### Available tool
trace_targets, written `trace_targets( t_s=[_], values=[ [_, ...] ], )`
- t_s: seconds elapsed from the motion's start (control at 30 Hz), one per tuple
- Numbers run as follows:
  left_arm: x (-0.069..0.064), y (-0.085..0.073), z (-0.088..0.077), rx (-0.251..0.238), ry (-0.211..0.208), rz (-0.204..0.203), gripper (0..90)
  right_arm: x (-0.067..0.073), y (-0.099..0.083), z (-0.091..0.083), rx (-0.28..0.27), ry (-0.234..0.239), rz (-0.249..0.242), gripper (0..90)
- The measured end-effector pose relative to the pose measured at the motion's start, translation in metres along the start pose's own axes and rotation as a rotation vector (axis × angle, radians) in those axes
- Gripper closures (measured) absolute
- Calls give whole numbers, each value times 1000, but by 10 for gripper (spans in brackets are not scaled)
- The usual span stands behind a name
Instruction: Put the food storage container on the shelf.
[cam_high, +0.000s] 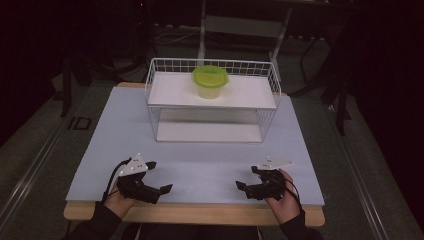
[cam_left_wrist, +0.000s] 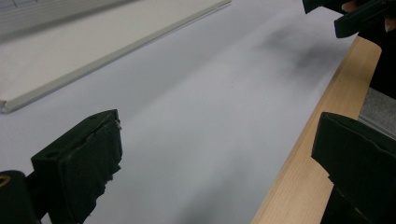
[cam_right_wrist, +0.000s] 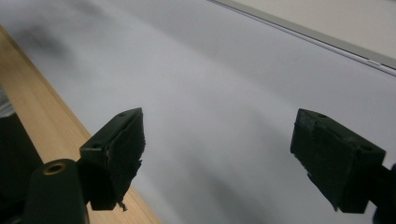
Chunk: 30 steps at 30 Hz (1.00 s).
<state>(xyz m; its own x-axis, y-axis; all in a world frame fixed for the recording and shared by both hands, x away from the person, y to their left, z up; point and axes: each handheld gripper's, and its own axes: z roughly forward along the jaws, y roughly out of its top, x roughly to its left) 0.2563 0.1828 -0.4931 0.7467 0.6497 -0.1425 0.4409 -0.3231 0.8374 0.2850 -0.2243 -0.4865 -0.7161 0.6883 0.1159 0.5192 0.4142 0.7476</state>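
Hands held both grippers low over the near edge of the table (cam_high: 200, 150), which carried a pale sheet over a wooden top. The left gripper (cam_high: 159, 192) sat at the near left, its jaws spread wide with nothing between them; the left gripper view (cam_left_wrist: 215, 163) showed bare sheet and the wooden edge strip (cam_left_wrist: 308, 154) in the gap. The right gripper (cam_high: 243, 188) sat at the near right, jaws likewise parted and empty, and its own view (cam_right_wrist: 217, 154) showed only sheet between the pads. The two grippers pointed inward toward each other, well apart, and neither touched any object.

Beyond both grippers, centred between them and farther across the table, stood a white wire rack (cam_high: 212, 100) with two levels. On its upper shelf, well ahead of the jaws, rested a small container with a green lid (cam_high: 210, 81), upright and near the middle of the shelf. The lower shelf (cam_high: 209, 132) lay flat on the sheet. Its near edge showed as a pale board (cam_left_wrist: 93, 51) ahead of the left gripper.
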Motion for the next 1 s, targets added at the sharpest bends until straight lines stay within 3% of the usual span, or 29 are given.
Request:
trace_targets(
  t_s=[0.3, 0.43, 0.6, 0.83, 1.0],
  values=[
    [2, -5, -4, -16, -9, -10, 27, -12, -9, -13, -25, -23, 34, 165],
    [1, -6, -5, -18, 0, -4, 28, -18, -10, -15, -27, -40, 43, 157],
    [5, -6, -9, -44, 5, -26, 28, -24, -11, -13, -21, -49, 47, 154],
    [6, -6, -11, -49, 2, -46, 28, -23, -12, -10, -7, -46, 35, 154],
    [3, -5, -10, -44, 2, -32, 28, -22, -12, -9, 0, -49, 26, 155]
  ],
)
